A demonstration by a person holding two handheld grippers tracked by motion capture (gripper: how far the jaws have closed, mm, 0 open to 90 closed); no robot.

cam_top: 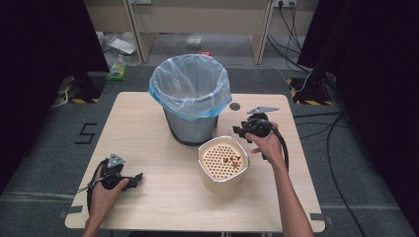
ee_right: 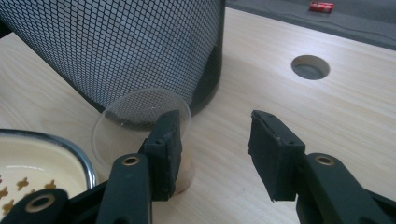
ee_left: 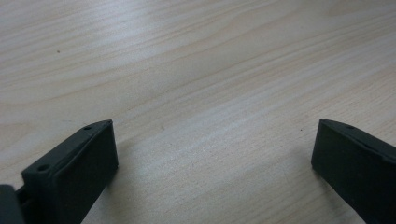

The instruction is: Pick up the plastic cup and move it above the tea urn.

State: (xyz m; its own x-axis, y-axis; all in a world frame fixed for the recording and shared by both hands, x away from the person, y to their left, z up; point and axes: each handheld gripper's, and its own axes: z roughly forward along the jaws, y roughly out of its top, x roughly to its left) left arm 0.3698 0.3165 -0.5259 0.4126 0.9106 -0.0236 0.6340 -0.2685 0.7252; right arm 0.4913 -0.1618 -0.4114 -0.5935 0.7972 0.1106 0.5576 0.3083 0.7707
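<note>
A black mesh bin (cam_top: 190,127) with a pale blue liner (cam_top: 190,86) stands at the middle back of the wooden table (cam_top: 148,197). In front of it sits a cream container (cam_top: 217,139) with a perforated insert and some brown bits (cam_top: 233,160). My right gripper (cam_top: 239,131) hovers just right of the bin, jaws pointing left. In the right gripper view its jaws (ee_right: 215,116) stand apart over bare wood. A clear plastic cup (ee_right: 121,130) stands against the bin (ee_right: 130,42), overlapped by the left jaw. My left gripper (cam_top: 138,177) rests at the front left, open (ee_left: 212,123) over bare table.
A round cable hole (cam_top: 234,106) is cut in the table behind my right gripper, also in the right gripper view (ee_right: 310,66). The cream container's metal rim (ee_right: 84,163) lies close to the cup. Shelving, cables and litter lie on the floor beyond the table.
</note>
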